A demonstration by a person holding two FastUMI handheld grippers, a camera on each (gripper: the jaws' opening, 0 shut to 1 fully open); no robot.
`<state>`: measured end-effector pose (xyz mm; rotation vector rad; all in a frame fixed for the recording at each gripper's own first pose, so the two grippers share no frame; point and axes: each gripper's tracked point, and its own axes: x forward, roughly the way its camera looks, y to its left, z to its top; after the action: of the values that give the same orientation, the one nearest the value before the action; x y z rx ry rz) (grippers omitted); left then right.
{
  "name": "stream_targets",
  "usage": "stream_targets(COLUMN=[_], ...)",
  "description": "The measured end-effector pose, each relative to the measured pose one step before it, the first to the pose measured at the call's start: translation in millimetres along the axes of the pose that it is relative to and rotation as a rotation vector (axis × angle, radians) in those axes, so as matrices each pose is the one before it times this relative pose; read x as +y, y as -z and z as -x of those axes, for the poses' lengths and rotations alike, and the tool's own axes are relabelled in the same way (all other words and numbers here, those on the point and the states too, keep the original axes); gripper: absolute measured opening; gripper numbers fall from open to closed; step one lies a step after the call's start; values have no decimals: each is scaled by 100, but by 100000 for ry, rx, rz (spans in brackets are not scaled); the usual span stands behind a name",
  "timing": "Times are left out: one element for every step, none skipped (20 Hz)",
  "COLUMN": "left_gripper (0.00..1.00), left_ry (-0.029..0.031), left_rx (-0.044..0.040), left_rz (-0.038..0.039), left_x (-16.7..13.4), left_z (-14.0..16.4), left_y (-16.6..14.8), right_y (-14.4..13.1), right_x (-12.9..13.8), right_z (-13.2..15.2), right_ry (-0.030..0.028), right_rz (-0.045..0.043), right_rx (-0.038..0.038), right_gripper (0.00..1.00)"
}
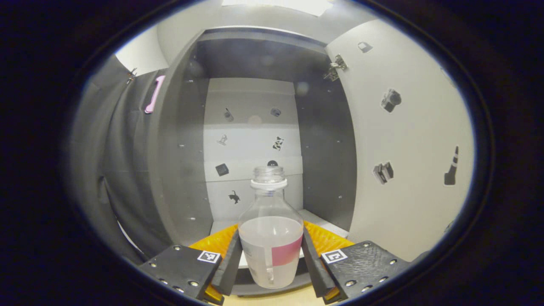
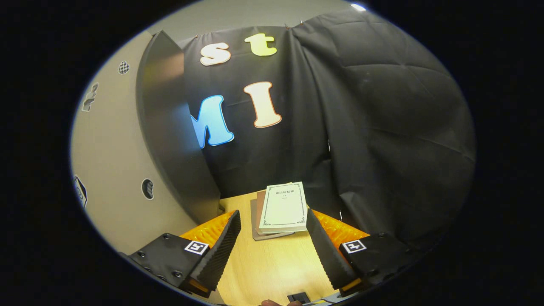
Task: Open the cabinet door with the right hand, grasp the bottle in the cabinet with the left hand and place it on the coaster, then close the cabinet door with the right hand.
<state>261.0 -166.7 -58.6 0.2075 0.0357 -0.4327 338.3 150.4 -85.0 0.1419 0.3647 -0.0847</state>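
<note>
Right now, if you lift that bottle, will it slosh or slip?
Probably sloshes: the bottle looks about half full of cloudy liquid. It may slip, since its clear wall looks smooth. It could tip, being tall and narrow. The left gripper fingers flank it.

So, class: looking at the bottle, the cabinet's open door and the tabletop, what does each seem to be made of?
Bottle: clear plastic or glass, it can't be told which; you see through it to the liquid and the threaded neck.
Cabinet door: smooth, matte, pale board, probably laminate, with a metal hinge.
Tabletop: light wood or wood-look laminate, with faint grain lines.
</note>
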Motion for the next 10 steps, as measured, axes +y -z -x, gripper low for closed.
stream_targets(left_gripper=[70, 70, 70, 70, 70, 70, 70, 70, 70, 70], left_ry=[-938, -957, -1225, -1444, -1749, -1627, -1459, -1461, -1264, -1775], left_rx=[489, 642, 1036, 1263, 1351, 1069, 724, 399, 521, 1197], left_rz=[-1019, -1140, -957, -475, 240, 732, 877, 684, 453, 911], left_x=[605, 546, 649, 624, 640, 590, 708, 624, 708, 712], left_z=[1205, 1198, 1242, 954, 1240, 855, 910, 883, 696, 688], left_y=[495, 565, 906, 872, 1266, 1068, 1400, 1239, 1173, 1343], right_y=[-139, -226, 14, -337, -154, -165, -36, -71, -128, -51], right_x=[-16, 33, 217, 48, 11, 5, 171, 200, 107, 65], right_z=[487, 451, 653, 577, 680, 502, 482, 609, 470, 591], right_ry=[860, 613, 201, 259, 457, 563, 370, 283, 322, 405], right_rz=[359, -119, -476, -533, -564, -480, -521, -230, 114, 173], right_rx=[-1015, -696, -781, -1021, -923, -637, -538, -552, -336, -121], right_gripper=[98, 98, 98, 98, 98, 98, 98, 98, 98, 98])
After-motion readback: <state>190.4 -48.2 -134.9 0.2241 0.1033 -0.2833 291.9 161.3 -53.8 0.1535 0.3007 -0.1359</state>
